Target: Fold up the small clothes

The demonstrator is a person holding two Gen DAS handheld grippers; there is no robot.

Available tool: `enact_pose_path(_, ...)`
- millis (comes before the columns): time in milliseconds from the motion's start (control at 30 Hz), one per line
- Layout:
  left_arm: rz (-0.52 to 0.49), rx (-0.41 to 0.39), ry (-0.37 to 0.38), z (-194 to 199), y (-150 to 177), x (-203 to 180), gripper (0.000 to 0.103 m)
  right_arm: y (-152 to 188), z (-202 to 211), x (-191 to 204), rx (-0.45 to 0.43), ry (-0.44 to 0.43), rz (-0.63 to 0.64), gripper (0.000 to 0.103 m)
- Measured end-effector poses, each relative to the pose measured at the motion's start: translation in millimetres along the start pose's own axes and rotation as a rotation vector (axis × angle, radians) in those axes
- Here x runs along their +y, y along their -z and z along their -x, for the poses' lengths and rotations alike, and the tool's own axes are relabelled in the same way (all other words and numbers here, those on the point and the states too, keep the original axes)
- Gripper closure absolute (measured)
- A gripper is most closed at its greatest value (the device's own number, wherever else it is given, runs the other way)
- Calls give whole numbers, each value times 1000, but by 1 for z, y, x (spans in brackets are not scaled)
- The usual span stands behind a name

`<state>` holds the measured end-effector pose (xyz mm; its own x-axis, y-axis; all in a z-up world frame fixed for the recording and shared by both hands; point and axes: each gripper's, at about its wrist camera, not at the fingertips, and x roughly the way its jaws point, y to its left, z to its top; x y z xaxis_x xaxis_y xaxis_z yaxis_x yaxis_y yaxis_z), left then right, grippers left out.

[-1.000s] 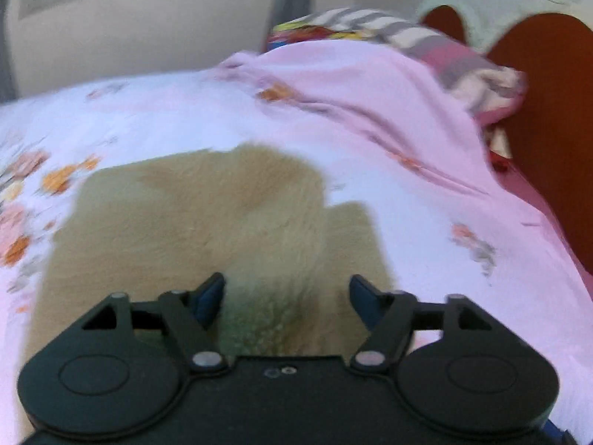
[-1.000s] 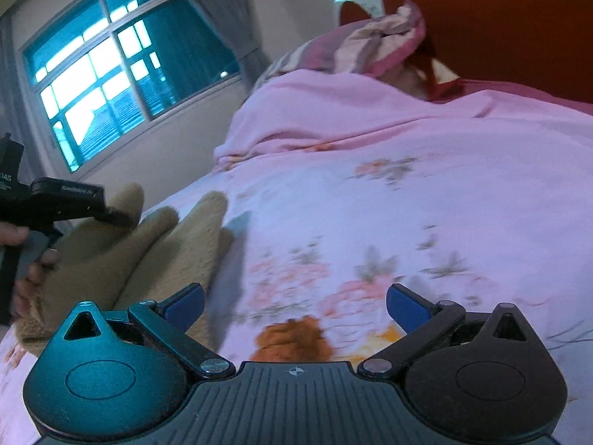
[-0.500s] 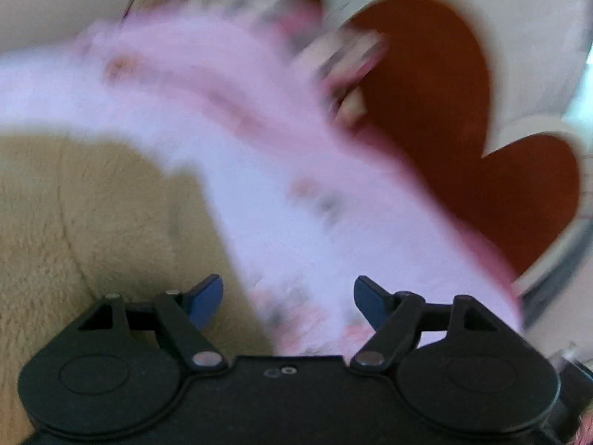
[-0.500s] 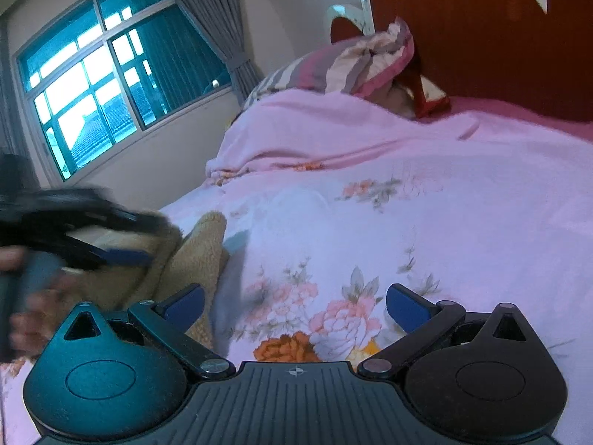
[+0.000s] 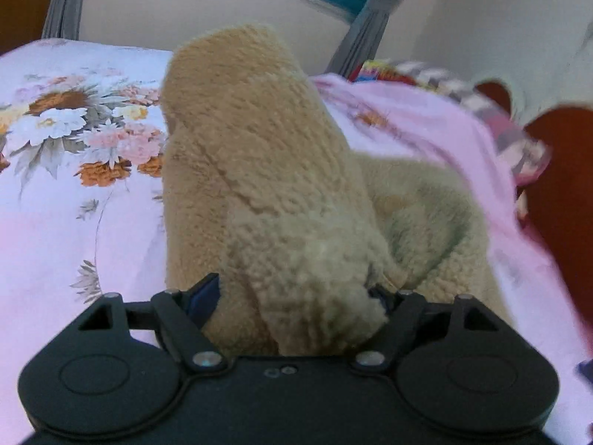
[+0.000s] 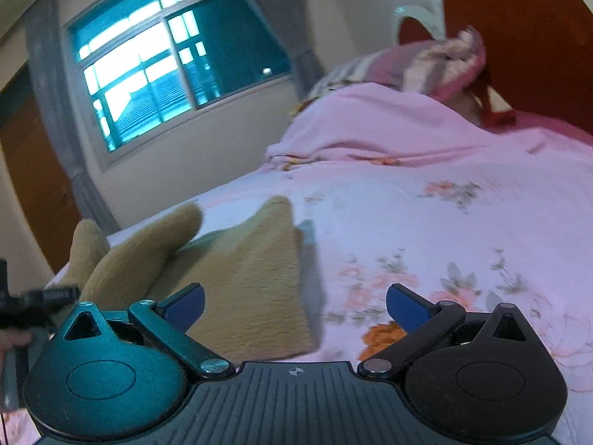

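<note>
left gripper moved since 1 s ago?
Yes. The left gripper has turned left: the headboard slid to the right edge, and fleece garment now stands lifted between its fingers.

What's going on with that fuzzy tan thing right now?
Left gripper jaws around fleece garment, one part lifted. Right gripper open, empty, over the bedspread. Nothing blocking.
</note>
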<state>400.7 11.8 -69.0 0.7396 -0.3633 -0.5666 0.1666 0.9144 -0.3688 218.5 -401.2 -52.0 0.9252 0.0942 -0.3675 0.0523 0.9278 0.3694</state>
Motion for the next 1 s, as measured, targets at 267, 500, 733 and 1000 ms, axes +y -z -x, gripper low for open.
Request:
enact_pose_path(267,-79,77,33,-6,-35,3,30,6,-19,15,28,11,18,0)
enact_pose_path(500,-186,128,206,-7,-38,-49,70,10,-31,6,16,15,-30,0)
enact_pose_path(733,-411,181,235,-61,-19,-134,70,1,-28,-6,-16,-98,-166,0)
enact_pose_path(1000,-585,130,245,-54,11,-148,62,-24,-99,-2,155,-272,-497,0)
